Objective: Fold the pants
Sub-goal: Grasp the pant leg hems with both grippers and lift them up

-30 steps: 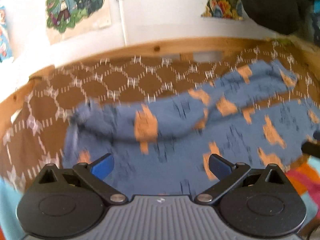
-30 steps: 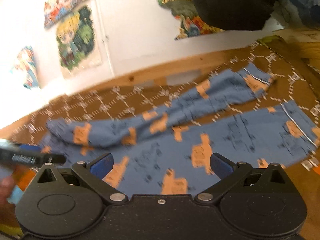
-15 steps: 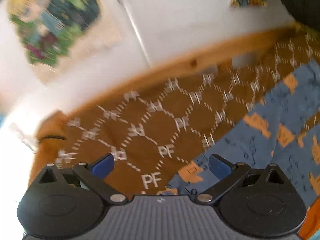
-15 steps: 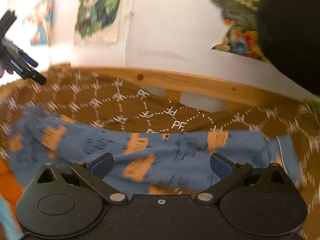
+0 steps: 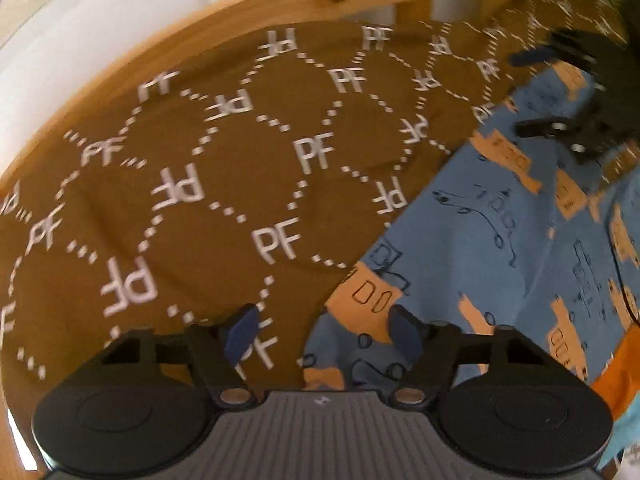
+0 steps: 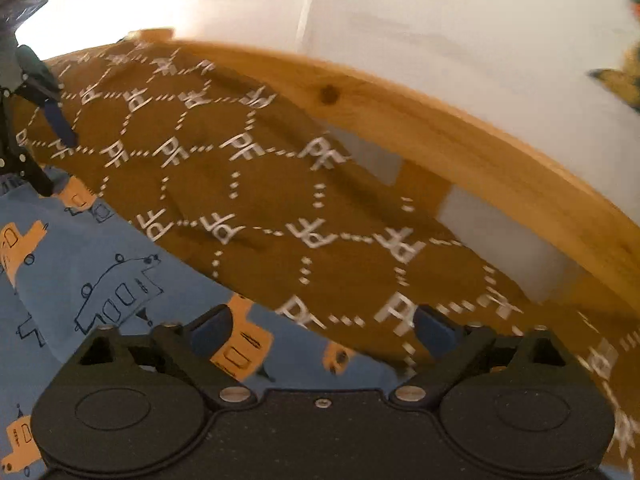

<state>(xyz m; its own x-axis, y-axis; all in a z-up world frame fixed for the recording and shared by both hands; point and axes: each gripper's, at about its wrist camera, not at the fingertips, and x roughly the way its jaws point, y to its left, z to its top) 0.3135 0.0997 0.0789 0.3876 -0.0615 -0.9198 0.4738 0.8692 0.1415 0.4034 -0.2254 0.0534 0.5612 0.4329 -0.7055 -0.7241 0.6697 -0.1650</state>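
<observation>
Left wrist view: left gripper (image 5: 325,330) closing, jaws partly apart, edge of blue pants (image 5: 480,240) between the fingers but not pinched. Pants spread rightward ahead of it on brown blanket (image 5: 224,184). Right wrist view: right gripper (image 6: 320,332) wide, closing slightly, pants (image 6: 100,264) edge under its left finger, holding nothing. Wooden rail (image 6: 460,136) beyond.

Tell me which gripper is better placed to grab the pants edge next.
Left, probably. The left gripper already straddles the pants edge and its jaws are closing. The right gripper also spans the edge, but stands wider, with one finger over the brown cover.
</observation>
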